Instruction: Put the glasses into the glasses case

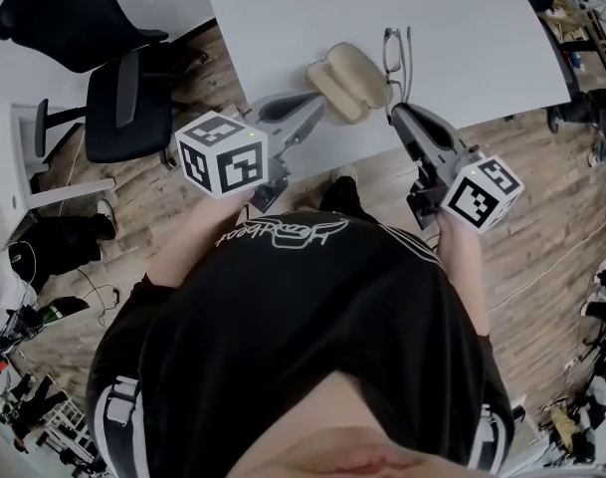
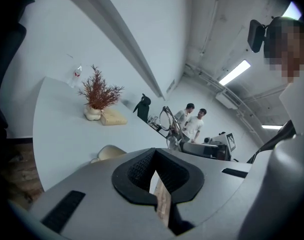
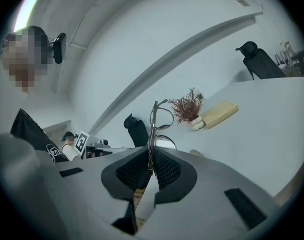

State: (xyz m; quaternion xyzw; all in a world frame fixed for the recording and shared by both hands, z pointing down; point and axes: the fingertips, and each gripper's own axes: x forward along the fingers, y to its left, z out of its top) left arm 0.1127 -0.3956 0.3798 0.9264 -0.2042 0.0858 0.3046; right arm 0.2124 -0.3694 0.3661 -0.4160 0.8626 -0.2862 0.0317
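The beige glasses case (image 1: pixel 342 81) lies open near the white table's (image 1: pixel 482 28) front edge; it also peeks over the left jaws as the case (image 2: pixel 108 153). My right gripper (image 1: pixel 395 111) is shut on the thin-framed glasses (image 1: pixel 395 56), which stick out over the table just right of the case. In the right gripper view, the glasses (image 3: pixel 155 118) stand upright, pinched by a temple between the pads of the right gripper (image 3: pixel 150 171). My left gripper (image 1: pixel 317 100) is shut and empty, its tip beside the case's near left end; the left gripper (image 2: pixel 154 171) holds nothing.
A dried red plant in a white pot (image 2: pixel 98 93) and a tan block (image 2: pixel 113 117) sit at the table's far side. A black office chair (image 1: pixel 123 98) stands to the left on the wood floor. Two people (image 2: pixel 191 124) stand far off.
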